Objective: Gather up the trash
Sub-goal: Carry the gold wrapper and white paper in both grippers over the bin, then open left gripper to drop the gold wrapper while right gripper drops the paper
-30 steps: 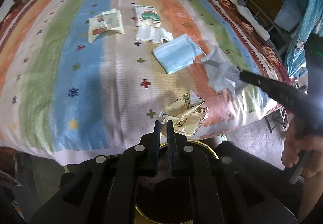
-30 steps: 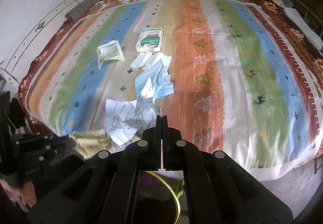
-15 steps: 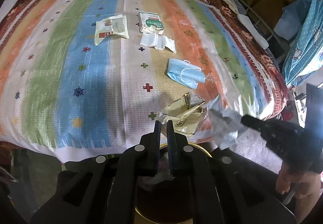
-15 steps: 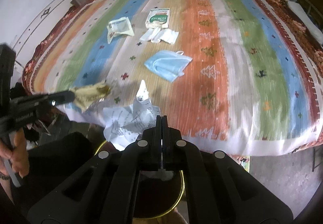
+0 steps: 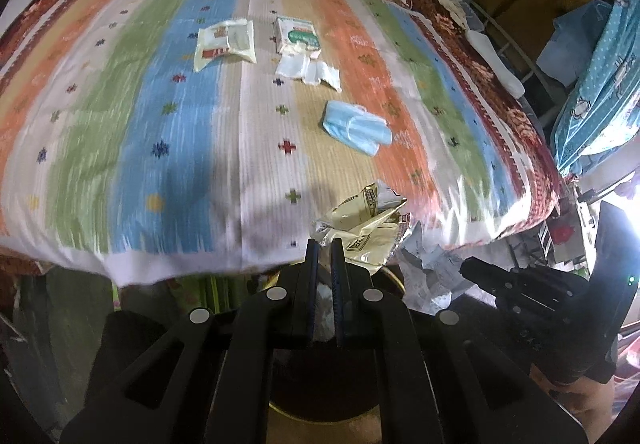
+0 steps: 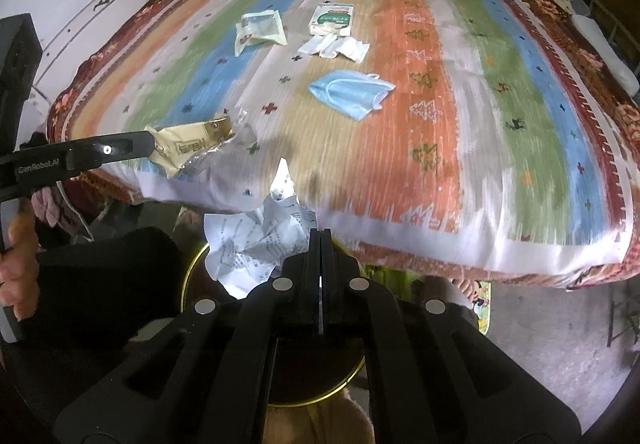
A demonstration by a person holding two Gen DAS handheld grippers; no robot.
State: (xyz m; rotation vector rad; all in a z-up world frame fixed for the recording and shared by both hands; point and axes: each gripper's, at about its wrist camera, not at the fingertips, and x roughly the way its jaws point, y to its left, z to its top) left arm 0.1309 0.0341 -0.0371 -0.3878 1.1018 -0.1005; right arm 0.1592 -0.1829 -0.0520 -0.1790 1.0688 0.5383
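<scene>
Compared with a second ago, both grippers have drawn back off the striped multicoloured bedspread (image 5: pixel 168 131) to its near edge, and the crumpled white printed paper receipt (image 6: pixel 256 240), which then hung over the blanket beside the pale blue folded face mask (image 6: pixel 352 91), now hangs past the bed's edge above the round dark bin with a gold rim (image 6: pixel 192 268) at the bottom of the right wrist view. The mask lies bare at centre frame. The left gripper (image 5: pixel 325 244) has its jaws nearly closed on a corner of the crumpled cream and silver foil wrapper (image 5: pixel 364 219), which sits at lower centre of the left view over the blanket's edge; the wrapper's dark print is too small to read. The right gripper (image 6: pixel 320 234) is fully closed, pinching the receipt, whose lines of text are illegible. In the right view the left gripper's arm reaches in from the left edge and carries the white lettering "GenRobot.AI", with a hand (image 6: pixel 18 256) gripping its handle at the lower left. Both grippers point steeply downward. Farther up the blanket lie a cream plastic packet with a red label (image 5: pixel 226 43), a white box with a green label (image 5: pixel 298 35) and flat white sachets (image 5: pixel 308 69) just below it.
</scene>
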